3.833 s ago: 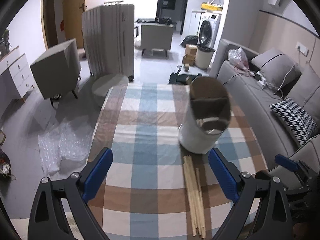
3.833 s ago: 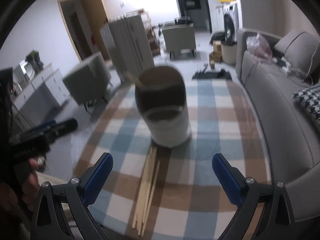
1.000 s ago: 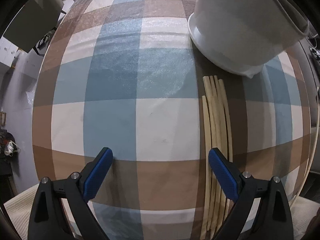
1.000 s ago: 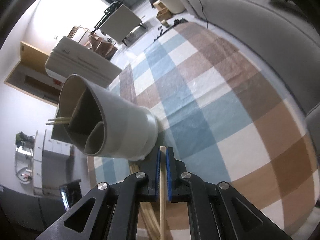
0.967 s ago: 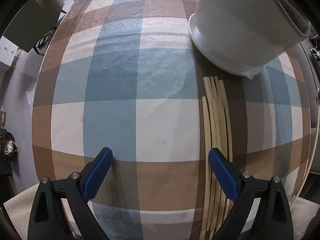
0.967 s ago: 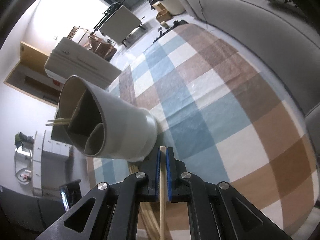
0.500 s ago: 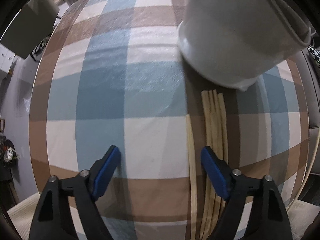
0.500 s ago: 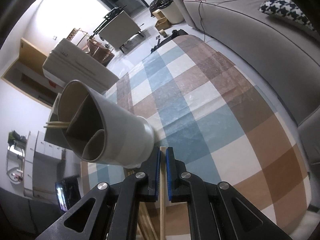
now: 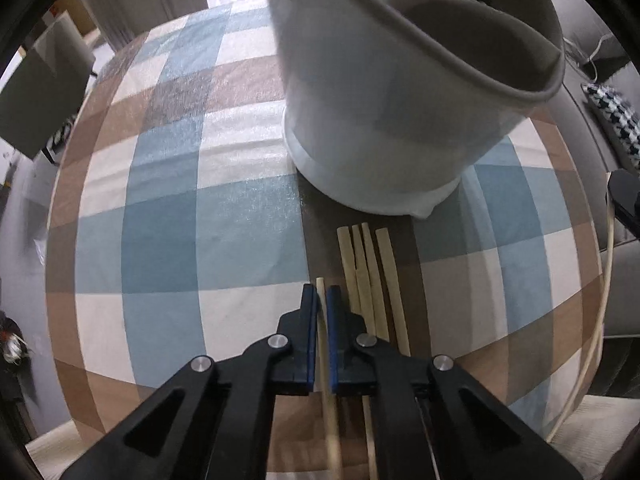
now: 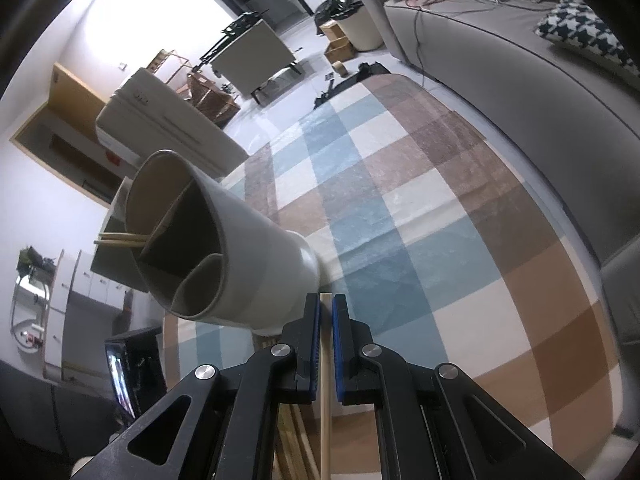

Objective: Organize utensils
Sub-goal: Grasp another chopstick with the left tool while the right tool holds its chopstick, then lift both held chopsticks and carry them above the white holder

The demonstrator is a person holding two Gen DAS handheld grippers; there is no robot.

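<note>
A white divided utensil holder (image 9: pixel 384 92) stands on the checked tablecloth (image 9: pixel 180 216); it also shows in the right wrist view (image 10: pixel 224 248), with two chopsticks (image 10: pixel 120 239) in its far compartment. Several wooden chopsticks (image 9: pixel 372 276) lie on the cloth just in front of the holder. My left gripper (image 9: pixel 319 300) is shut on one chopstick (image 9: pixel 326 360), low over the cloth, left of the loose ones. My right gripper (image 10: pixel 326 308) is shut on another chopstick (image 10: pixel 325 392), held above the table beside the holder's base.
A grey sofa (image 10: pixel 520 64) with a houndstooth cushion (image 10: pixel 584 36) runs along the table's right side. A pale suitcase (image 10: pixel 168 124), armchairs and a cabinet stand on the floor beyond the table. The right gripper's body (image 9: pixel 624 200) shows at the left view's right edge.
My left gripper has closed on a single chopstick pulled left of the bundle and moved nearer the holder. My right gripper stays shut on its chopstick and has risen slightly.
</note>
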